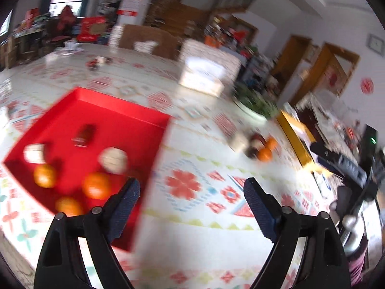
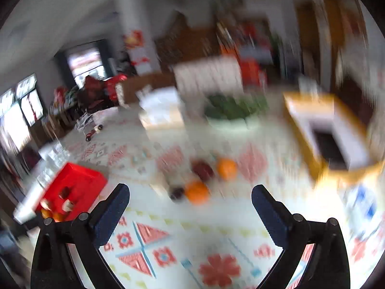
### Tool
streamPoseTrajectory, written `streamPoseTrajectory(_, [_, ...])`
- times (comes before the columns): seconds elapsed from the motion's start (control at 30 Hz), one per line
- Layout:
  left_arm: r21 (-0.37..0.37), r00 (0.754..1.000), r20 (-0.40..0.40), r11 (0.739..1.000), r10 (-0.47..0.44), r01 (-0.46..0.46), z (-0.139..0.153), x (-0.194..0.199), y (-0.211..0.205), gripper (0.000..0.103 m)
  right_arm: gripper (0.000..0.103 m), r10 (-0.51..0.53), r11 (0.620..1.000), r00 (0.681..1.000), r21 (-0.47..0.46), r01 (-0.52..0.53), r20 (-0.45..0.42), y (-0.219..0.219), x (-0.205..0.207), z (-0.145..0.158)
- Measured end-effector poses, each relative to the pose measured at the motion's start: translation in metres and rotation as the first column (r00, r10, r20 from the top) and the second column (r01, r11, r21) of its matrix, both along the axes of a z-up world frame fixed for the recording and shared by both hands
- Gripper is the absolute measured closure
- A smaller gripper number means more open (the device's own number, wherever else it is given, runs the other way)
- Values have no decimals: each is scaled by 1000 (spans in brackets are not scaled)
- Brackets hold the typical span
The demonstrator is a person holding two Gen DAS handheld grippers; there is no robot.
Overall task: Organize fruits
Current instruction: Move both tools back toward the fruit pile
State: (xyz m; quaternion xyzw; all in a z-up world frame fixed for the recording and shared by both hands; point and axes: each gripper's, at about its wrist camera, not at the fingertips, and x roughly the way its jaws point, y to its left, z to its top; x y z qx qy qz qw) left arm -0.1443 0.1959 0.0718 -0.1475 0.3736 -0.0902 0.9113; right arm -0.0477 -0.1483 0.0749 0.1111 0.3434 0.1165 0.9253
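A red tray [image 1: 134, 125] lies on the patterned tablecloth at the left. In it sit three oranges [image 1: 96, 185], two pale round fruits [image 1: 113, 160] and a dark red one [image 1: 84, 133]. My left gripper [image 1: 192, 190] stands open over the cloth, its left finger over the tray's right part, nothing between its fingers. Loose fruit lies mid-table: two oranges [image 1: 265, 154] and dark red fruits [image 1: 255, 142]. In the blurred right wrist view my right gripper [image 2: 190, 197] is open and empty, with an orange [image 2: 197, 191], a second orange [image 2: 226, 168] and a dark red fruit [image 2: 203, 169] just beyond it.
A yellow-rimmed box [image 2: 329, 130] stands at the right. A white bowl of greens [image 2: 231, 113] and a white box [image 1: 207, 72] sit farther back on the table. The red tray [image 2: 72, 187] is at the left. Dark equipment [image 1: 341, 161] crowds the right edge.
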Motion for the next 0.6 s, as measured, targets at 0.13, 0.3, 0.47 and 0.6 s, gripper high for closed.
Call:
streamPoseTrajectory(0.13, [29,994,-46,995,-97,98,-14,15,-47,15,0,-55,992,986,106,72,-157,-55,12,-38])
streamPoseTrajectory(0.3, [61,983,-100,985,-157,163,-34,43,-87,15,28,-12,989,976,140,43,-216,-62,24,-52])
streamPoseTrajectory(0.47, [92,979,-143,982,-148,162,-51,68,-99,15,35,64,993,971,113,-38,-231,-26,52,-53])
streamPoseTrajectory(0.6, [127,976,-170,980,-133,155,-59,84,-104,15,35,90,994,964,86,-70,-249,0,72,-60])
